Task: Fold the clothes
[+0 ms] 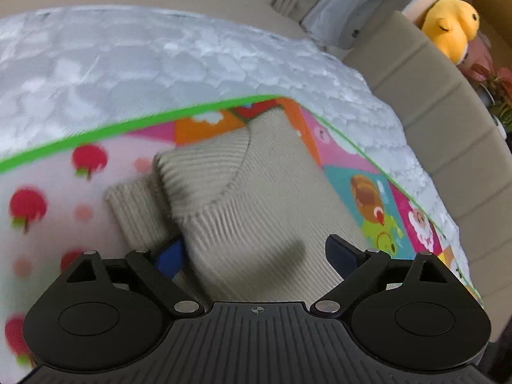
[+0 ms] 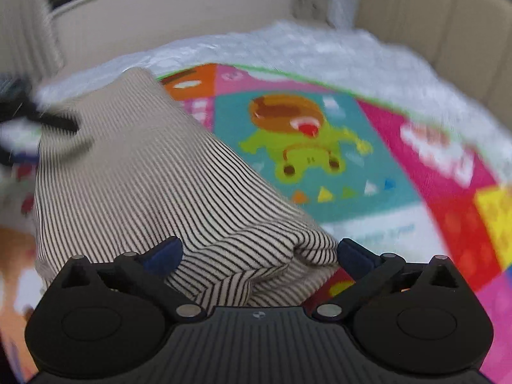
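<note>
Left wrist: the left claw (image 1: 256, 252) stands spread over the beige, finely striped knit sweater (image 1: 256, 198) — collar just ahead. Right wrist: the right claw (image 2: 257, 254), spread, straddles its bunched edge on the colourful cartoon-print mat (image 2: 368, 160). Judged mid-fold; next, pinch fabric.

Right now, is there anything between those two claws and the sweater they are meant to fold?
Nothing visible. The beige sweater already lies between the open fingers of the left gripper, and its striped part fills the gap of the open right gripper. Only the colourful play mat lies underneath.

Left tool (image 1: 256, 252) jaws apart, right tool (image 2: 259, 254) seemingly likewise
</note>
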